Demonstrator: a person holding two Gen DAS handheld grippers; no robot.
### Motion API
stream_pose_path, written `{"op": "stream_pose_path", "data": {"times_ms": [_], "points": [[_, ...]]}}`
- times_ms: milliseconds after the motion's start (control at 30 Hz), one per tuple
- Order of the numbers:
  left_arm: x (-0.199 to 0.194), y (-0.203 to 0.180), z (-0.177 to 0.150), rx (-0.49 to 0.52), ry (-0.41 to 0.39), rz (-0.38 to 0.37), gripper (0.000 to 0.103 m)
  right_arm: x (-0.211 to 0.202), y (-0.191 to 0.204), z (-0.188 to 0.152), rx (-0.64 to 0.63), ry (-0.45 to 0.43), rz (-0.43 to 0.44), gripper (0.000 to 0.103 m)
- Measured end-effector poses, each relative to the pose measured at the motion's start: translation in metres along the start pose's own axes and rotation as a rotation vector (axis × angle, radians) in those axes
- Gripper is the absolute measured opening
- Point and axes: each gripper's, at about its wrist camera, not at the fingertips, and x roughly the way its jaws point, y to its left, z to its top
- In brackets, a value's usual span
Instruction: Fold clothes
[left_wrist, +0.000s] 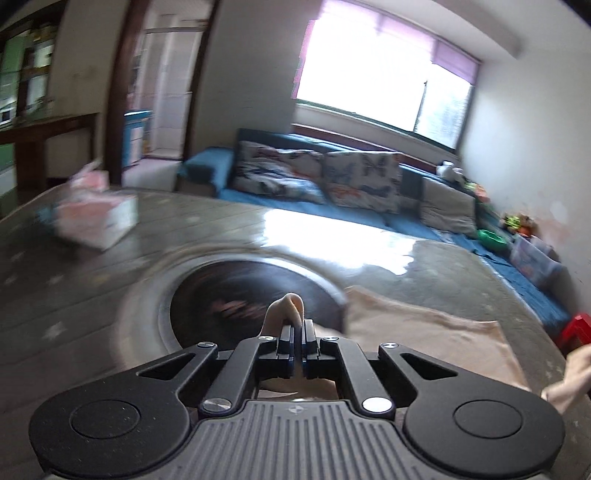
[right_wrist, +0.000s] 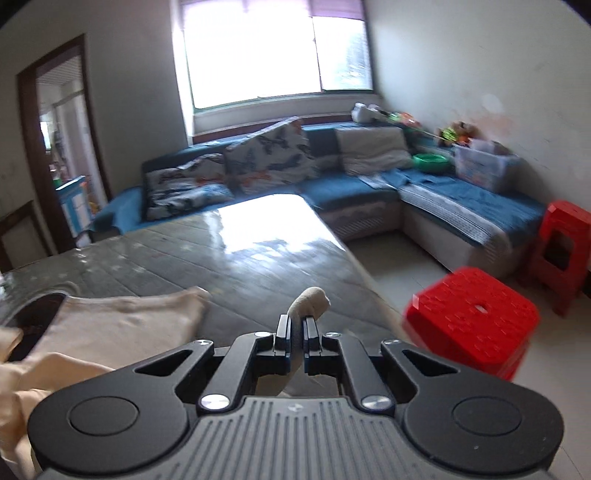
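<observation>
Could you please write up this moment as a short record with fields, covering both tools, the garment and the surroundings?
left tool: shut on a pinched fold of the cream fabric garment
right tool: shut on another fold of the same garment
garment: partly spread on the glossy grey table, partly bunched at the near left in the right view
table centre: dark round recess, blurred
on table: pink tissue box
beside table: red plastic stool
background: blue corner sofa

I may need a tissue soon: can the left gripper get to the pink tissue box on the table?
Probably not yet: the left gripper is shut on the cream cloth. The way to the pink tissue box looks open otherwise.
</observation>
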Motion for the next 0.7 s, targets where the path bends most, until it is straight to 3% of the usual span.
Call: {"op": "stream_pose_path", "data": {"times_ms": [233, 433, 567, 700], "points": [[-0.012, 0.036, -0.032, -0.041, 0.075, 0.078, 0.004, 0.004, -0.028, -0.025, 0.040, 0.056, -0.065, 0.005], [-0.027, 0.032, -0.039, 0.011, 0.083, 0.072, 0.017, 0.006, -0.038, -0.031, 0.051, 0.095, -0.093, 0.012], [-0.038, 0.021, -0.037, 0.059, 0.063, 0.012, 0.027, -0.002, -0.039, -0.029, 0.044, 0.083, -0.116, 0.016], [-0.043, -0.010, -0.038, 0.133, 0.066, -0.124, 0.027, -0.008, -0.032, -0.023, 0.012, 0.062, -0.095, 0.020]]}}
